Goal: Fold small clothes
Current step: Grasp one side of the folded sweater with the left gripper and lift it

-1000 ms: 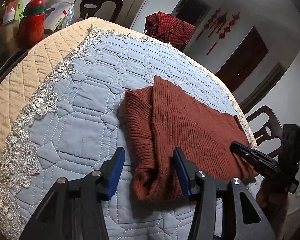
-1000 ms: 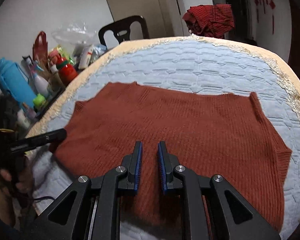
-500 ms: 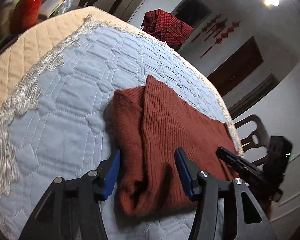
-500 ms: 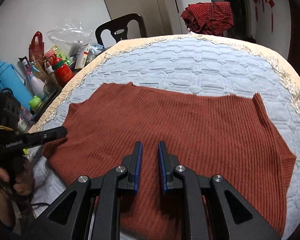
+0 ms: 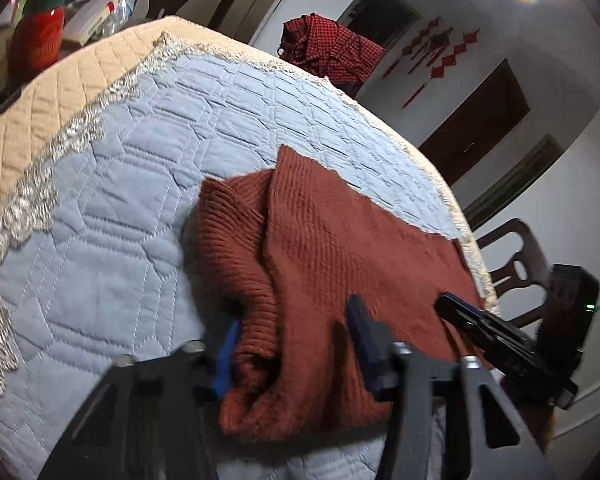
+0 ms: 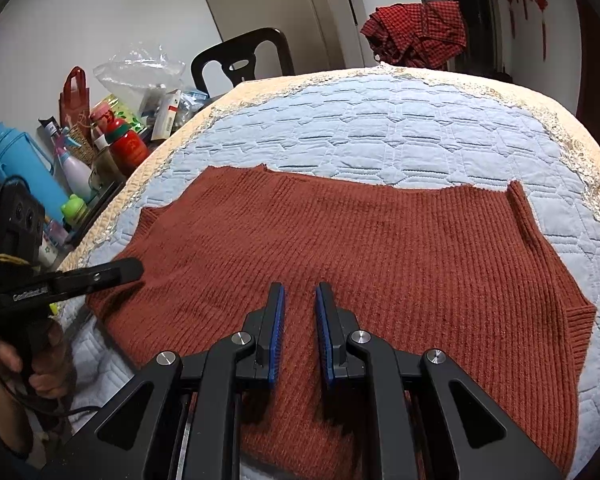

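A round table (image 6: 380, 128) under a pale blue quilted cover with a tan lace-trimmed border fills both views; on its near part lies the rust-red knitted sweater (image 6: 380, 264), spread flat in the right wrist view with its ribbed hem toward the right edge; in the left wrist view its near end is bunched and folded over itself into a thick ridge; beyond the far rim a red checked garment (image 6: 416, 32) is heaped on something hidden behind the table, and a dark chair (image 6: 240, 60) stands to its left; beside the table on the left sits a crowd of small things, among them a blue bottle (image 6: 20, 168) and a red jar (image 6: 130, 148); the left tongs (image 5: 296, 344) straddle the bunched end of the sweater and their jaws are closing, the blue pads at either side of the fold, though blur hides whether they press it yet; the right tongs (image 6: 300, 332) hover low over the flat middle of the sweater, jaws narrowly parted with only a slim gap and nothing caught between them.
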`<state>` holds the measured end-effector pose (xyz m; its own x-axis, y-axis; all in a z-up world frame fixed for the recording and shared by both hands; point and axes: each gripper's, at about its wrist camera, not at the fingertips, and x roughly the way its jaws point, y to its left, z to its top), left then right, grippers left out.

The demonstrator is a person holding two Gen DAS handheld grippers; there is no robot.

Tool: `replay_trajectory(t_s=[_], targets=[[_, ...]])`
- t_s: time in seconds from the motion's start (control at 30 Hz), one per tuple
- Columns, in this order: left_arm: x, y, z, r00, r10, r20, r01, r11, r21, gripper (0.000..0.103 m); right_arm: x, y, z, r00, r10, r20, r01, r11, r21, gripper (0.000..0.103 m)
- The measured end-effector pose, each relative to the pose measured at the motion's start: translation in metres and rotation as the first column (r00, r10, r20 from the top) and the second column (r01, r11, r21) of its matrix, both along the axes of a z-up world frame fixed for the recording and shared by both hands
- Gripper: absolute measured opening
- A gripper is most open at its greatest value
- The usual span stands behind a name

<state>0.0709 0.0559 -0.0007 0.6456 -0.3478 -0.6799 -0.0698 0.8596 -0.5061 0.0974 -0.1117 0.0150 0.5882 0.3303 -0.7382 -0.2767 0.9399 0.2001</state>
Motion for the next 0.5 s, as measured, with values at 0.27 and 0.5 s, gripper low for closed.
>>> replay_trajectory(t_s=[0.27, 0.5], targets=[[-0.003, -0.001, 0.001, 1.0, 0.006, -0.001, -0.006, 1.0, 0.02, 0.027, -0.02, 0.003, 0.005, 0.999, 0.043, 0.006, -0.043, 0.999, -0.003, 0.016], [-0.003, -0.002, 0.01, 1.0, -0.002, 0.011, 0.001, 1.0, 0.025, 0.026, -0.042, -0.004, 0.009, 0.998, 0.054, 0.016, -0.055, 0.998, 0.038, 0.016]])
